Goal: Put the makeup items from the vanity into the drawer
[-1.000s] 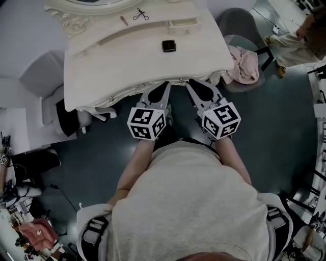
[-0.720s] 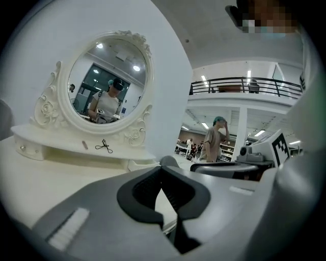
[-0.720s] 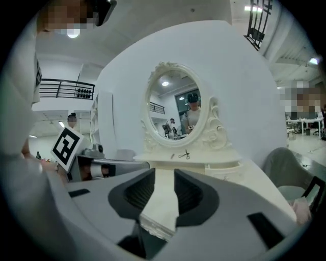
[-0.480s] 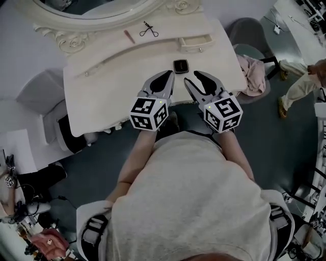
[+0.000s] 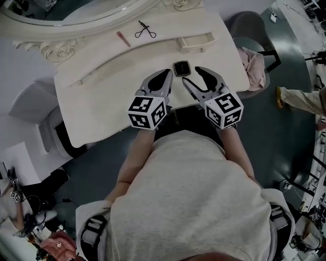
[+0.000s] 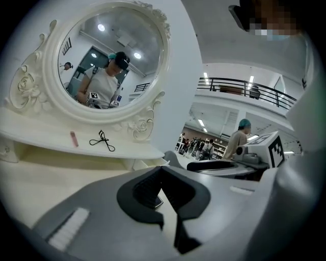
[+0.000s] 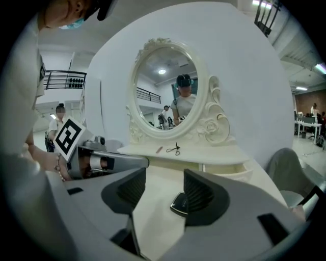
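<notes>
A small black compact (image 5: 181, 68) lies on the cream vanity top (image 5: 102, 97). On the raised shelf behind it are a black eyelash curler (image 5: 145, 31) and a pink stick (image 5: 123, 38). A little drawer (image 5: 196, 42) in that shelf stands pulled out. My right gripper (image 5: 192, 76) is open, its jaws having just been opening, with nothing between them. In the right gripper view the compact (image 7: 181, 204) sits just past the tips of the right gripper (image 7: 165, 191), by its right-hand pad, untouched. To the compact's left, the left gripper (image 5: 165, 75) is shut and holds nothing.
An oval mirror (image 5: 76, 10) in a carved frame backs the vanity. A grey chair with a pink cloth (image 5: 252, 63) stands at the right, and a person (image 5: 305, 99) walks beyond it. A grey stool (image 5: 35, 99) is at the left.
Both grippers have moved from the vanity's front edge out over the top, up to the compact. The right jaws went from shut to open.
</notes>
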The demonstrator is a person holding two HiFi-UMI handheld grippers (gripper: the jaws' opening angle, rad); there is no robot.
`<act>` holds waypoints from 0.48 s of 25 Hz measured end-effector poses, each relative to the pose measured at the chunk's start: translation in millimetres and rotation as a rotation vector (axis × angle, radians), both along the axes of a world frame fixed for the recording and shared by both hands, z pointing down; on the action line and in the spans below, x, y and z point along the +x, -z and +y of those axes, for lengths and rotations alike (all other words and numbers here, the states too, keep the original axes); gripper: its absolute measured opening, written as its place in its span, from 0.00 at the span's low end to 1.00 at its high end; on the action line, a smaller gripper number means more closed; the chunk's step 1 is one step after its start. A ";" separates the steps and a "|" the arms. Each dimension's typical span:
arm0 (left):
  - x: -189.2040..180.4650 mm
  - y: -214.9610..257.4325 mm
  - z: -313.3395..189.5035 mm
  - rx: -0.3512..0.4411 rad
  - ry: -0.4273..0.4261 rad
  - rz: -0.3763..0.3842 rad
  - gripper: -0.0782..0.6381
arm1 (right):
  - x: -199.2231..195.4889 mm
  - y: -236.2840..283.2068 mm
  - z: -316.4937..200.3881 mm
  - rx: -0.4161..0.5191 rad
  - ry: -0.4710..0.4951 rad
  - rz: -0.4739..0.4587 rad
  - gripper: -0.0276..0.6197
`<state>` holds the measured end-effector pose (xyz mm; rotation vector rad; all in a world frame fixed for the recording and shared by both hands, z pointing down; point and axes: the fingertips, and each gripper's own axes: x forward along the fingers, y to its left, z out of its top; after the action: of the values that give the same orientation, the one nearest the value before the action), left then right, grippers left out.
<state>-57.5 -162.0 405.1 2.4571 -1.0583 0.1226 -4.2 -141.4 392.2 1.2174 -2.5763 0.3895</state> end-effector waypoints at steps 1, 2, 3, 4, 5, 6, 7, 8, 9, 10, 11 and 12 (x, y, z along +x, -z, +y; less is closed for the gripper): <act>1.6 -4.7 -1.0 -0.012 -0.003 -0.001 0.12 | 0.7 -4.2 -0.9 -0.008 0.008 0.014 0.36; 3.7 -8.6 -1.2 -0.024 -0.008 0.002 0.12 | 1.9 -8.3 -1.4 -0.017 0.015 0.027 0.36; 5.5 -11.5 -1.2 -0.033 -0.011 0.006 0.12 | 3.1 -12.4 -2.2 -0.026 0.023 0.039 0.36; 6.4 -13.7 -1.6 -0.038 -0.012 0.006 0.12 | 3.9 -16.5 -3.7 -0.036 0.033 0.049 0.36; 6.4 -15.7 -2.8 -0.040 -0.010 0.001 0.12 | 4.0 -20.4 -6.0 -0.046 0.043 0.059 0.38; 6.0 -18.0 -4.7 -0.045 -0.006 -0.006 0.12 | 3.6 -24.0 -8.8 -0.057 0.055 0.068 0.39; 5.3 -20.3 -6.9 -0.051 -0.002 -0.010 0.12 | 3.0 -27.3 -11.7 -0.066 0.067 0.077 0.41; 4.8 -22.4 -9.1 -0.059 0.004 -0.011 0.12 | 2.4 -30.3 -14.3 -0.073 0.082 0.087 0.42; 4.5 -24.2 -11.5 -0.065 0.010 -0.012 0.12 | 1.9 -33.2 -16.7 -0.078 0.098 0.098 0.43; 4.3 -25.9 -14.2 -0.068 0.017 -0.015 0.12 | 1.6 -36.4 -18.9 -0.084 0.117 0.111 0.44; 4.1 -27.9 -17.2 -0.071 0.024 -0.023 0.12 | 1.6 -40.1 -21.2 -0.093 0.136 0.124 0.45; 4.2 -30.4 -20.2 -0.076 0.030 -0.033 0.12 | 1.9 -44.4 -23.4 -0.105 0.155 0.137 0.46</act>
<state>-53.3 -182.1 435.5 2.3783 -1.0838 0.1909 -2.3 -164.8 436.6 0.9671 -2.4784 0.3895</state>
